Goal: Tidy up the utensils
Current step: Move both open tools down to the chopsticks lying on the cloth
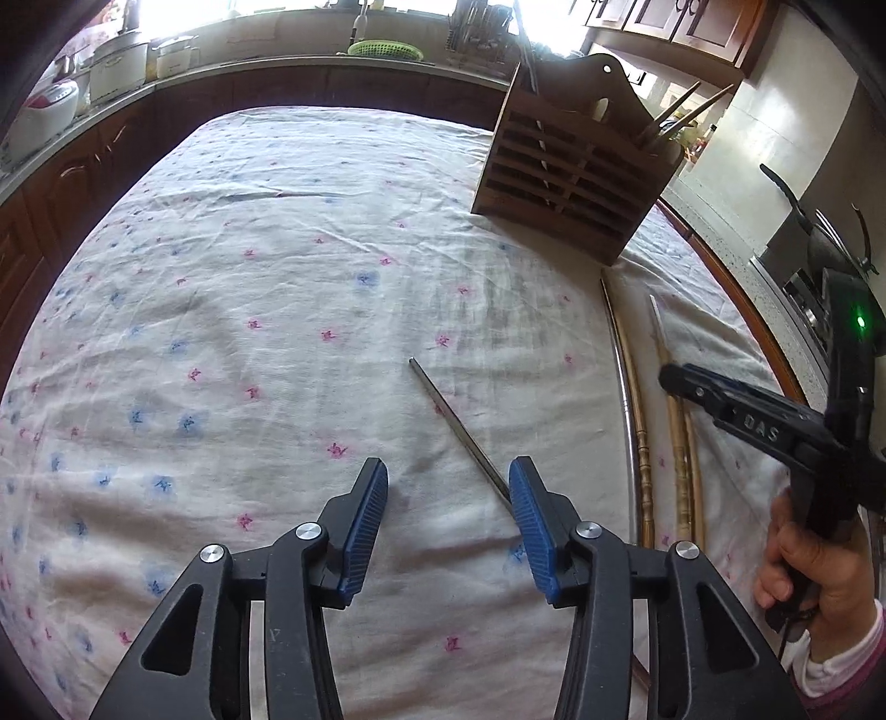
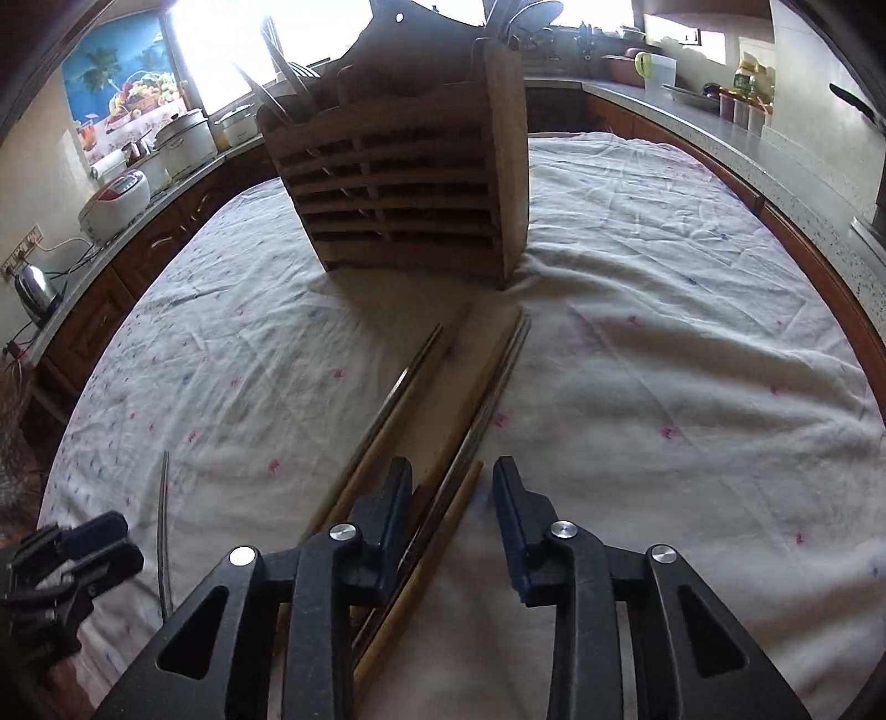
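Note:
A slatted wooden utensil holder (image 1: 570, 166) stands at the far right of the cloth-covered table; it also shows in the right wrist view (image 2: 404, 183) with several utensils in it. A single metal chopstick (image 1: 459, 429) lies on the cloth, its near end by the right finger of my open, empty left gripper (image 1: 447, 487). Several wooden and metal chopsticks (image 2: 470, 387) lie in a bundle pointing at the holder. My right gripper (image 2: 453, 482) is open low over the bundle's near ends, holding nothing. It shows at the right in the left wrist view (image 1: 673, 379).
A white floral cloth (image 1: 249, 310) covers the table. Counters ring the table with rice cookers (image 2: 183, 141), a kettle (image 2: 33, 288), a green basket (image 1: 385, 49) and a stove pot (image 1: 814, 232). The left gripper shows in the right wrist view (image 2: 94, 545).

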A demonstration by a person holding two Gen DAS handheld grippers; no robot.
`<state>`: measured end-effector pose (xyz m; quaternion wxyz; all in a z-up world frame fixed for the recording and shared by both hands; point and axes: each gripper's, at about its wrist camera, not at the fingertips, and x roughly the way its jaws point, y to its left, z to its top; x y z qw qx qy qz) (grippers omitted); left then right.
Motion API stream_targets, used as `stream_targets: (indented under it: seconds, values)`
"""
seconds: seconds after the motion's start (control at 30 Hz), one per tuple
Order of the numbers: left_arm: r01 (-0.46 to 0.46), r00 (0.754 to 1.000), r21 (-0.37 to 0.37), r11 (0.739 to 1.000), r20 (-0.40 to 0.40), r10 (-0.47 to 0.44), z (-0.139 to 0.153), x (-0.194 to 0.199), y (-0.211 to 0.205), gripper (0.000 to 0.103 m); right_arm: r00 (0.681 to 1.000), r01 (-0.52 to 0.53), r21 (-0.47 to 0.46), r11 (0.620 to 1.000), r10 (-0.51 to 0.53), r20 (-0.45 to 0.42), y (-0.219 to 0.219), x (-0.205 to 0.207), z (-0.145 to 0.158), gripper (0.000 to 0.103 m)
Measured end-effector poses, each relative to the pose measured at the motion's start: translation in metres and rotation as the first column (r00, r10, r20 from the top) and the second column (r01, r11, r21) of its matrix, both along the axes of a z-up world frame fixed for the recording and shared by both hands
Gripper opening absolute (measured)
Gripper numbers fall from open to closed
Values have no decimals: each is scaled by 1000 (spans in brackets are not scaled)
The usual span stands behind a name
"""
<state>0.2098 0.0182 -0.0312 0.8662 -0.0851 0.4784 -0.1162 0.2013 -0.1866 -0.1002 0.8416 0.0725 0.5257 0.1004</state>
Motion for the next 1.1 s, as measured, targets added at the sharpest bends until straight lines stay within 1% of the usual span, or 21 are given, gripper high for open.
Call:
stream_targets:
  seconds: [0.1, 0.17, 0.23, 0.3, 0.37, 0.4, 0.43, 0.47, 0.5, 0.53, 0.57, 0.6, 0.63, 0.67, 0.7, 0.77, 0.87, 0.93, 0.97, 1.07, 1.1]
  values:
    - [5, 1000, 14, 1000, 4, -5, -1, 8, -3, 46, 1000, -13, -33, 999, 13, -4, -12, -17, 4, 27]
    - [10, 1000, 37, 999, 10, -10, -3, 15, -8, 47, 1000, -6, 26, 1000, 6, -12, -24, -23, 6, 33]
    - [16, 1000, 67, 998, 20, -17, -4, 21, -15, 47, 999, 39, 52, 998, -39, -3, -34, -24, 9, 40]
    - [29, 999, 86, 996, 31, -32, -6, 26, -24, 46, 996, 80, 76, 994, -83, 32, -41, -20, 15, 40]
    - [51, 998, 110, 993, 41, -56, -8, 31, -33, 46, 993, 97, 92, 991, -103, 58, -41, -11, 20, 39]
    - [73, 996, 100, 992, 40, -78, -9, 34, -38, 46, 993, 94, 103, 990, -101, 61, -40, -5, 20, 39]
    - [102, 994, 79, 992, 41, -105, -9, 37, -43, 46, 993, 93, 109, 990, -99, 56, -37, 1, 19, 36]
    - [125, 991, 59, 990, 40, -128, -10, 39, -46, 46, 994, 92, 109, 990, -97, 44, -35, 8, 16, 36]
    - [134, 990, 61, 989, 39, -136, -11, 40, -49, 46, 995, 96, 99, 990, -100, 27, -33, 14, 12, 35]
    - [132, 990, 69, 989, 36, -135, -11, 42, -49, 46, 994, 104, 85, 991, -106, 11, -31, 19, 7, 34]
    - [127, 991, 62, 990, 31, -129, -11, 43, -48, 46, 994, 110, 77, 991, -109, -8, -30, 24, 1, 33]
    - [119, 992, 45, 992, 25, -120, -11, 44, -44, 46, 993, 120, 58, 991, -120, 1, -30, 26, 0, 33]
    - [108, 994, 31, 994, 21, -109, -11, 44, -40, 46, 993, 120, 56, 991, -120, -12, -30, 29, -3, 29]
    - [97, 995, 26, 995, 17, -98, -11, 45, -37, 46, 993, 121, 83, 989, -119, -25, -32, 32, -7, 28]
    - [89, 996, 28, 996, 15, -89, -10, 45, -34, 46, 992, 123, 90, 988, -122, -20, -33, 33, -7, 27]
    - [69, 998, 40, 997, 7, -69, -10, 46, -31, 46, 993, 120, 69, 990, -119, -11, -32, 36, -5, 24]
    - [62, 998, 49, 997, 0, -62, -10, 48, -31, 46, 992, 125, 56, 991, -126, 11, -34, 38, 1, 24]
    - [68, 998, 77, 995, 7, -69, -10, 49, -37, 46, 990, 139, 50, 989, -141, 29, -37, 38, 5, 23]
    - [72, 997, 95, 993, 14, -74, -10, 49, -41, 46, 990, 138, 65, 988, -141, 33, -37, 37, 7, 21]
    - [80, 996, 123, 989, 26, -83, -10, 49, -49, 46, 995, 102, 70, 992, -103, 13, -30, 41, 4, 17]
    - [84, 996, 126, 989, 28, -88, -10, 49, -51, 46, 995, 96, 78, 992, -96, -8, -27, 43, 0, 15]
